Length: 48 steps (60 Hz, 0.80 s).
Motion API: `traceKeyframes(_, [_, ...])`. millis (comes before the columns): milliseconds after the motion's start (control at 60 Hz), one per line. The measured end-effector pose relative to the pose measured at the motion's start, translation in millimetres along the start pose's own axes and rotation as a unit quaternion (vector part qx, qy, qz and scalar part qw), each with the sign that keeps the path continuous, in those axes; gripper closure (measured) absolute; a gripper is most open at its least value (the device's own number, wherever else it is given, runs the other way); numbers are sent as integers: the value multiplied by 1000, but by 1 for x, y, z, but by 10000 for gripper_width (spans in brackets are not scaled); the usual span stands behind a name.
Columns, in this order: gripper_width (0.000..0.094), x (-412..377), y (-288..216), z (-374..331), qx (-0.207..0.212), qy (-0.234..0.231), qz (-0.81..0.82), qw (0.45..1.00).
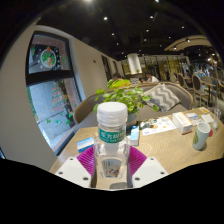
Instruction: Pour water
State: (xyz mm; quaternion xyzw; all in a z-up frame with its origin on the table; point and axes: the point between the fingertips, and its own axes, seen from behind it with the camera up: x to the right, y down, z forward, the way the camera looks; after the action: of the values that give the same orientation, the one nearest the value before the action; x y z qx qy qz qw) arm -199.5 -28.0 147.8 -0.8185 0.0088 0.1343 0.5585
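A clear plastic water bottle (111,135) with a white cap and a green label stands upright between my gripper's (112,163) fingers. Both magenta pads (88,160) press against its sides, so the gripper is shut on it. The bottle's lower part is hidden by the fingers, and I cannot tell whether it rests on the wooden table (170,150). A pale green cup (201,136) stands on the table off to the right, beyond the fingers.
Small boxes and cards (165,126) lie on the table to the right of the bottle. A leafy green plant (125,93) stands behind the bottle. A sofa (160,95) and a window wall (50,85) lie further back.
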Motion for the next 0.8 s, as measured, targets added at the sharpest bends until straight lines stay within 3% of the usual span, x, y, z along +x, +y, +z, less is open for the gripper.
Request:
traceKeyframes(233, [534, 67, -108, -15, 29, -93, 239, 966])
traceKeyframes(383, [538, 127, -145, -11, 30, -155, 474, 866])
traceKeyframes(683, [537, 248, -131, 16, 43, -193, 762, 617])
traceKeyframes(800, [538, 264, -107, 33, 31, -180, 793, 581])
